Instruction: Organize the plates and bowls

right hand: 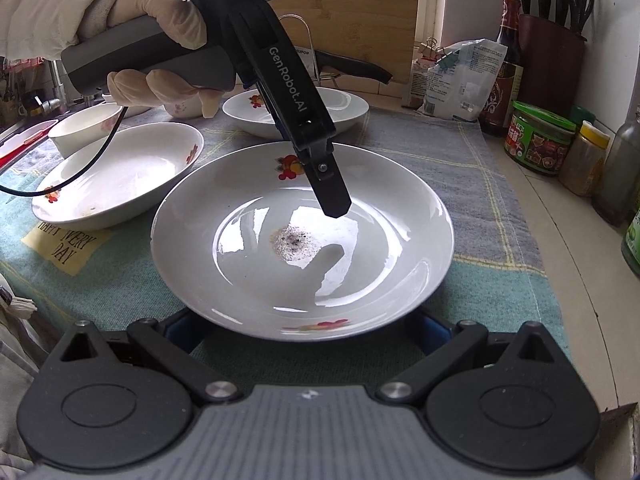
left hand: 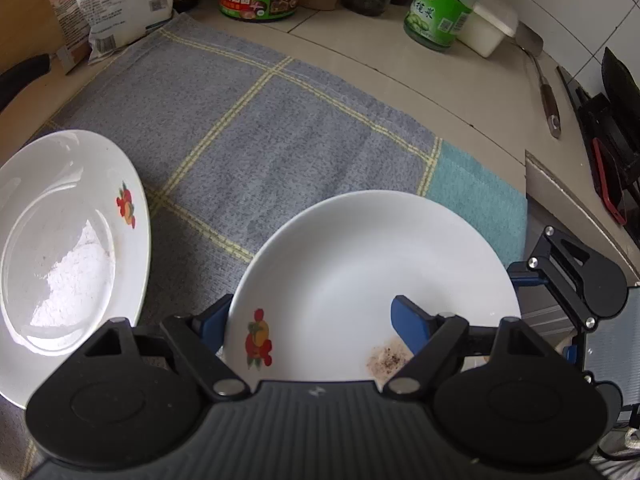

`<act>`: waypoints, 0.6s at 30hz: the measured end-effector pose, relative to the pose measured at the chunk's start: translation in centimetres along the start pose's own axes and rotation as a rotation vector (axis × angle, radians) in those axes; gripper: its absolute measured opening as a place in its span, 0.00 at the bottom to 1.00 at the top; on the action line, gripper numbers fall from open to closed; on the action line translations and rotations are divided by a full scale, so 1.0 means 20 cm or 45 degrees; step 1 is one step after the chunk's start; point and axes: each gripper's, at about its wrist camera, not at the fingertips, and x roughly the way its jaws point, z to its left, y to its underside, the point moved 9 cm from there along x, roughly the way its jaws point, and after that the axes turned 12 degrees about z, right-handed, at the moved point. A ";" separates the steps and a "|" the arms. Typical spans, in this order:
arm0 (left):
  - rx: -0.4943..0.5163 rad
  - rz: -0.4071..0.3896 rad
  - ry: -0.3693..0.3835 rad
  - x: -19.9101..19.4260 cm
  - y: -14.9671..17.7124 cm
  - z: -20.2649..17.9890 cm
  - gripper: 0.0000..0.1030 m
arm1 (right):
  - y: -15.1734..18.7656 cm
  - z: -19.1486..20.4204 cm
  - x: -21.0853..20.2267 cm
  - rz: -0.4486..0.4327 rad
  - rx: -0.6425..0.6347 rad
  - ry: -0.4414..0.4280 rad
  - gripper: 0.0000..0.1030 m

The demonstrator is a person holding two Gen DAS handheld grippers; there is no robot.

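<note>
Farthest left of the soiled plate [right hand: 380,240] sits a small white bowl [right hand: 84,128], and nearer, just beside the plate's left rim, a deep flowered dish [right hand: 120,176]. All of them rest on a grey and teal checked towel [right hand: 500,280]. Above the dish, a gloved hand [right hand: 160,20] holds the left gripper [left hand: 312,322], which slants down onto the plate's far rim by the fruit print. It is pinching that rim: one blue pad [left hand: 212,320] is tucked under the outside edge, and the other lies on the inner slope, just beside the speckled brown residue [right hand: 294,242]. The right gripper [right hand: 304,332] is at the plate's near rim, jaws spread wide, their tips hidden beneath the edge and gripping nothing. Beyond the plate stands another flowered plate [right hand: 348,108]. To its right are a green-lidded jar [right hand: 536,136] and a knife block [right hand: 552,56].
</note>
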 end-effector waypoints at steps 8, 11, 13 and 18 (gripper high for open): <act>0.030 -0.008 0.007 -0.01 0.00 -0.02 0.80 | -0.02 0.01 0.01 0.018 -0.008 0.003 1.00; 0.034 -0.015 -0.002 -0.03 0.00 -0.02 0.80 | -0.02 0.01 0.00 0.017 0.005 0.001 1.00; 0.037 -0.030 -0.014 -0.04 0.00 -0.03 0.80 | -0.03 0.00 0.00 0.020 0.002 0.010 1.00; 0.036 -0.062 -0.021 -0.09 -0.04 -0.04 0.80 | -0.07 -0.03 -0.01 0.019 -0.012 0.032 1.00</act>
